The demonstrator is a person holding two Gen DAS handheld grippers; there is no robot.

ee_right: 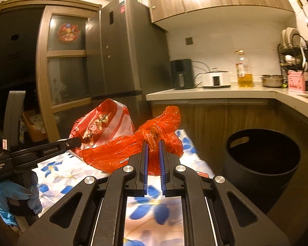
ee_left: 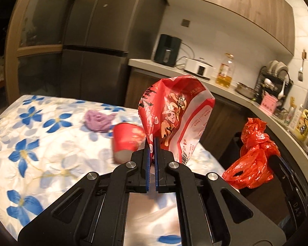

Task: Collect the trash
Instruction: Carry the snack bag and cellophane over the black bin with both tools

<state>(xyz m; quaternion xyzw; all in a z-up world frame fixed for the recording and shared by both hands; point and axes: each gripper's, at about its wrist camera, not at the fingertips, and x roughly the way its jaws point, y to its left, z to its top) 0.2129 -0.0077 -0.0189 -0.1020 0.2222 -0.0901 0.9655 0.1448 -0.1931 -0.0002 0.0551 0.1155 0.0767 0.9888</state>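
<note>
At the centre of the left wrist view, the left gripper (ee_left: pixel 153 143) is clenched on the lower edge of a red snack bag (ee_left: pixel 174 112), lifted above the floral tablecloth (ee_left: pixel 30 143). The right gripper (ee_right: pixel 153 145) pinches a knotted red plastic bag (ee_right: pixel 154 141) mid-frame. A red paper cup (ee_left: pixel 127 139) lies on its side left of centre, beside a purple wad (ee_left: pixel 98 121). A black bin (ee_right: pixel 260 162) stands open at lower right.

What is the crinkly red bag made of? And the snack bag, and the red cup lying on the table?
The red bag looks like thin plastic film: shiny, see-through, wrinkled and knotted. The snack bag seems glossy printed plastic; it holds creases and reflects light. The red cup is probably paper with a pale inside, though blur leaves that uncertain.
</note>
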